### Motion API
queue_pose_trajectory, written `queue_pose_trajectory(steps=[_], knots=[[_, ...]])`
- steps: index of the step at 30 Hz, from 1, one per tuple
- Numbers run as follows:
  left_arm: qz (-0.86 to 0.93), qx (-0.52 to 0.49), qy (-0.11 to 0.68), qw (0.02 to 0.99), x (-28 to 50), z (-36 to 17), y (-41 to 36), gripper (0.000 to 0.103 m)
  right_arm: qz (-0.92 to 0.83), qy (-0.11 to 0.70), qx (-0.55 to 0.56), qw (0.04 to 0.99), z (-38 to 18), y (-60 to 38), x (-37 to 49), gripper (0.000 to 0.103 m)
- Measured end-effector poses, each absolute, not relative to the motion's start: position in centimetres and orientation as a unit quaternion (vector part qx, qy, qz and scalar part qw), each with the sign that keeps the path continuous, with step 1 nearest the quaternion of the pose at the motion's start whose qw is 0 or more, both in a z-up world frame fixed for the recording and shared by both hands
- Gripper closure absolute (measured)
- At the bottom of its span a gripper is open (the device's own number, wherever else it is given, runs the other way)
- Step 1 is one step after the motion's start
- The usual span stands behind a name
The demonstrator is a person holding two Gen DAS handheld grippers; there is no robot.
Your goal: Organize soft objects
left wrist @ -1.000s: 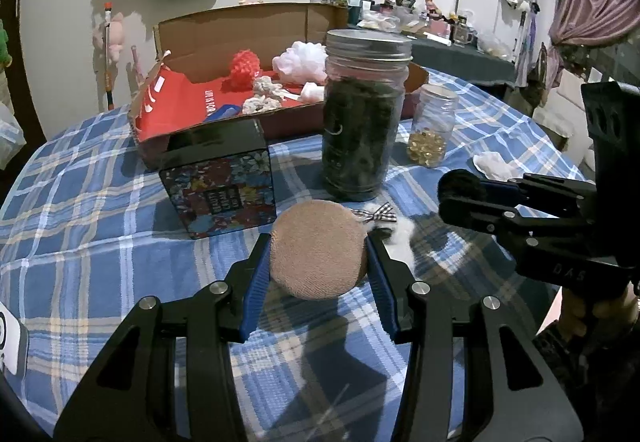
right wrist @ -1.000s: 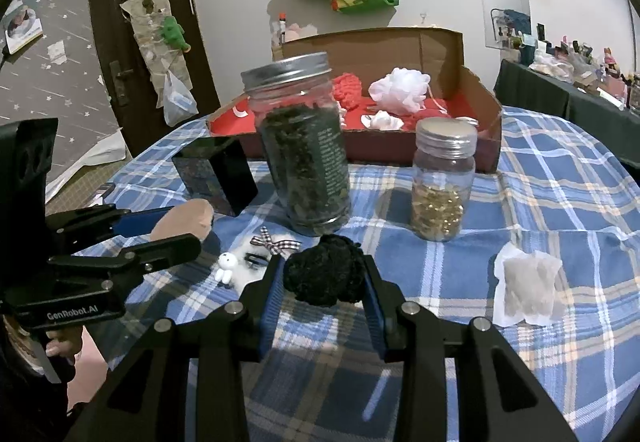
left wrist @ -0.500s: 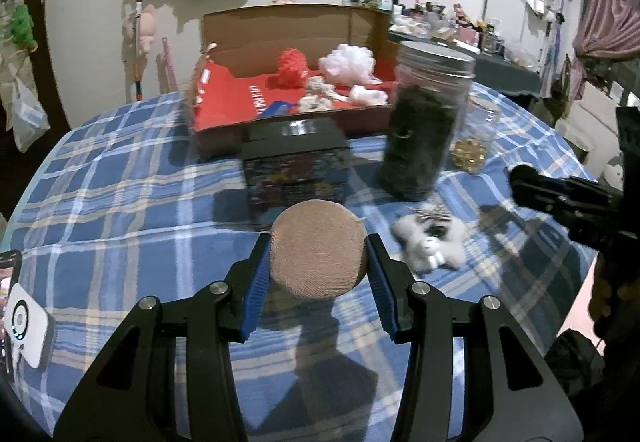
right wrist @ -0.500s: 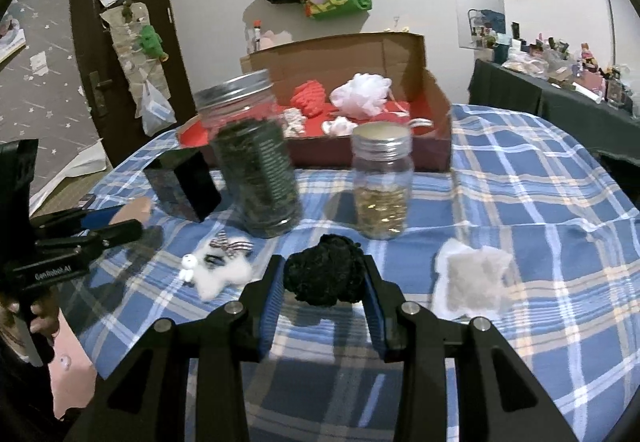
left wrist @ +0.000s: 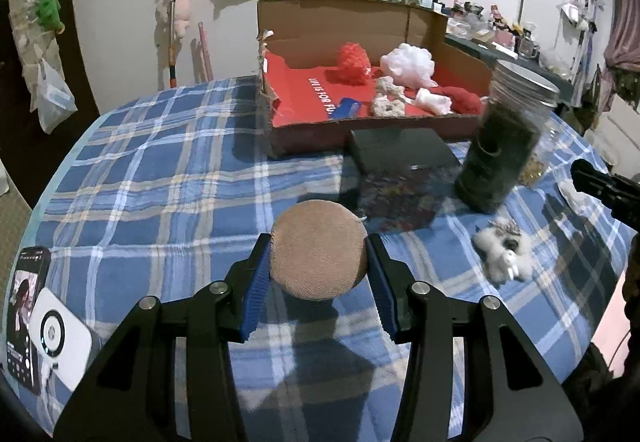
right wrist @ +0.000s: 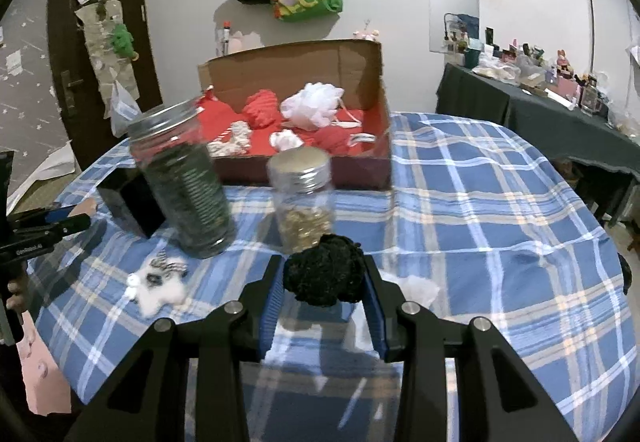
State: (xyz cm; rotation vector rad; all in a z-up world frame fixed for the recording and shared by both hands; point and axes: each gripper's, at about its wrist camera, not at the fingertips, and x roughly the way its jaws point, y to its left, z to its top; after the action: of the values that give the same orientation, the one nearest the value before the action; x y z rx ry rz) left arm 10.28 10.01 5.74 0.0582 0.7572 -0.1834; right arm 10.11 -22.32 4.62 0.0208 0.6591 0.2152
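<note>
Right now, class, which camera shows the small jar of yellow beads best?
The right wrist view: the small jar stands nearly whole, lid and beads visible, just beyond the black pompom. The left wrist view shows only a sliver behind the big jar.

Both wrist views face the cardboard box (left wrist: 360, 42) from table height

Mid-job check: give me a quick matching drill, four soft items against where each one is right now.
Items:
1. tan round pad
2. black pom-pom
3. white mesh puff
4. fluffy white toy

Places:
A. lying on the plaid tablecloth
B. clamped in the right claw
C. inside the cardboard box
D. clamped in the left claw

Pairs: 1-D, 2-B, 3-C, 4-A
</note>
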Motion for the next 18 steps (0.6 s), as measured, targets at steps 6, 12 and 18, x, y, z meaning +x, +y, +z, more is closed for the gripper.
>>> queue_pose_trajectory(steps=[6,12,18], knots=[[-0.096,0.018,0.389,0.916,12.6,5.6,11.1,0.059,0.093,0.344,0.019,0.934,4.8,-24.1,12.8,0.063],[-0.110,0.011,0.394,0.913,14.5,6.4,12.1,0.059,0.103,0.360,0.037,0.927,5.4,-25.3,15.5,0.063],[-0.128,0.023,0.397,0.909,16.4,7.4,11.9,0.059,0.118,0.370,0.047,0.920,6.1,-25.8,18.1,0.063]])
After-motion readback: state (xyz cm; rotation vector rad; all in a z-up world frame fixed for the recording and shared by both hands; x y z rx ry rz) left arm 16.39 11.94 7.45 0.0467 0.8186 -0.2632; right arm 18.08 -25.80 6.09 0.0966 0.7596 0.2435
